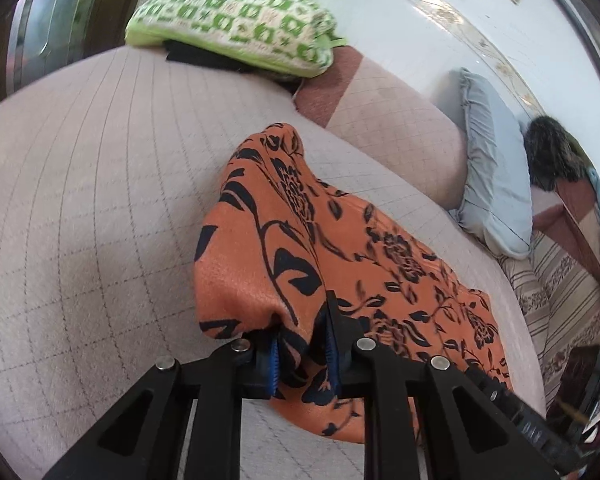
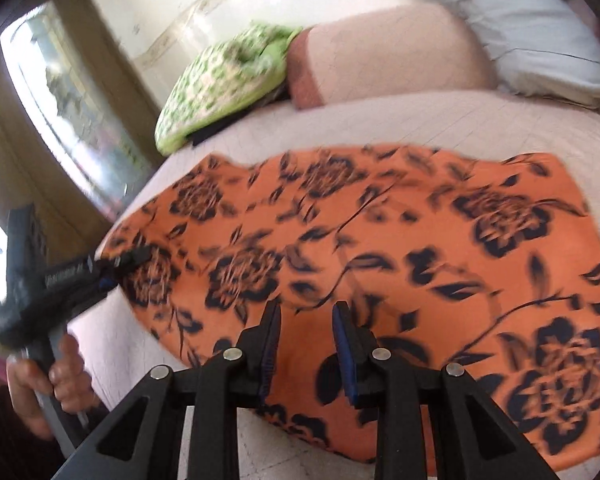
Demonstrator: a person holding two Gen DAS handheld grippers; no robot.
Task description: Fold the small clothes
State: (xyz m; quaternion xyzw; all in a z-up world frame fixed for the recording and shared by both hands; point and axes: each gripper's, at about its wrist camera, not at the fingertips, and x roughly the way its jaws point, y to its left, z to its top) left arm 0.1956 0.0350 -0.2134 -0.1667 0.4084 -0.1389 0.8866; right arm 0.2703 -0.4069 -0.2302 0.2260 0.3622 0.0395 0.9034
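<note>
An orange cloth with a black flower print (image 2: 380, 240) lies spread on a pale quilted bedspread (image 1: 80, 200). In the left wrist view my left gripper (image 1: 302, 360) is shut on a bunched edge of the orange cloth (image 1: 284, 240), which stands up in a fold ahead of the pads. The right wrist view shows that left gripper (image 2: 132, 258) at the cloth's left end, with a hand (image 2: 60, 368) on its handle. My right gripper (image 2: 308, 348) hovers over the cloth's near edge; its jaws stand apart, with flat cloth showing in the gap.
A green-and-white patterned cushion (image 1: 236, 20) lies at the far side on something dark. A pink bolster (image 1: 400, 136) and a grey-blue pillow (image 1: 496, 176) lie beyond the cloth. A window (image 2: 60, 100) is at the left; striped fabric (image 1: 560, 280) at the right.
</note>
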